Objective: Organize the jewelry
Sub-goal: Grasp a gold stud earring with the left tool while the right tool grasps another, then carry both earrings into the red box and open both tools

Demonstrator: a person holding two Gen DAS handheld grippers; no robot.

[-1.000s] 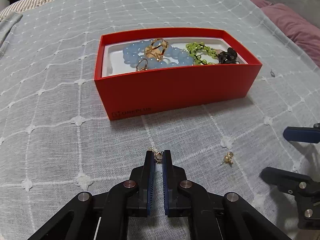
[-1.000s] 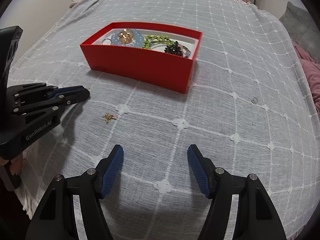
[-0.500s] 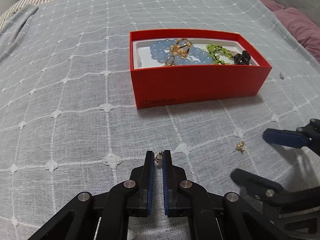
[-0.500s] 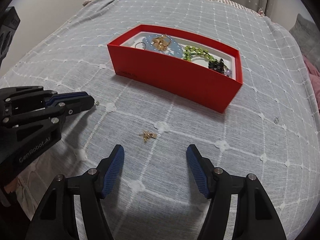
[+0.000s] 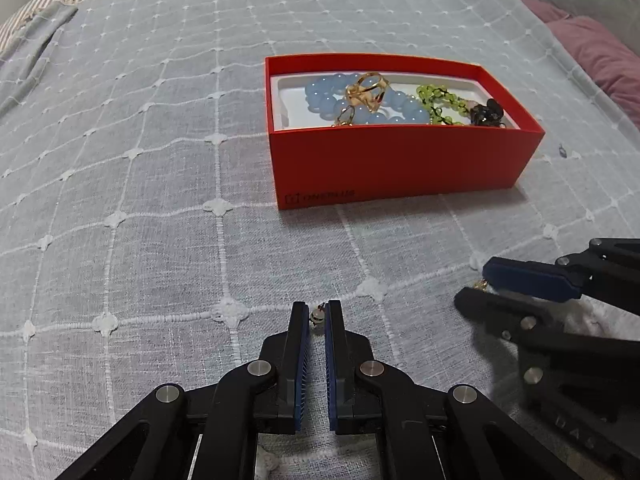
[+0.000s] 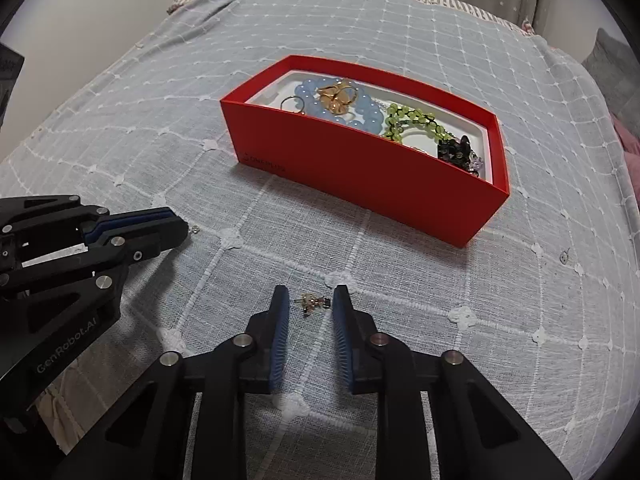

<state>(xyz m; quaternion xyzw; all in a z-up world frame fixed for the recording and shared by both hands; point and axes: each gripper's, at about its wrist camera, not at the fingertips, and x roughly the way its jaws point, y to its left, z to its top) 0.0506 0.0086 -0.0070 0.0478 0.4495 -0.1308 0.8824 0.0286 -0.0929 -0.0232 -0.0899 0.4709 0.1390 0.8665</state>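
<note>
A red box (image 5: 400, 164) (image 6: 360, 176) on the grey bedspread holds a blue bead bracelet (image 5: 328, 98), gold rings (image 5: 366, 90), a green bead string (image 5: 438, 100) and a dark piece (image 5: 486, 112). My left gripper (image 5: 316, 316) (image 6: 186, 228) is shut on a small pearl earring (image 5: 317, 317), lifted near the bed. My right gripper (image 6: 308, 304) (image 5: 476, 290) is open, fingers lowered on either side of a small gold earring (image 6: 310, 302) that lies on the cover.
The bedspread (image 5: 120, 160) has a white stitched grid. A pink pillow (image 5: 592, 48) lies at the right edge. A tiny dark piece (image 6: 563, 257) lies on the cover right of the box. A striped sheet (image 6: 440, 0) is at the far end.
My right gripper has moved forward and down and narrowed around the gold earring. My left gripper has drawn back and left from the box, still holding the pearl earring.
</note>
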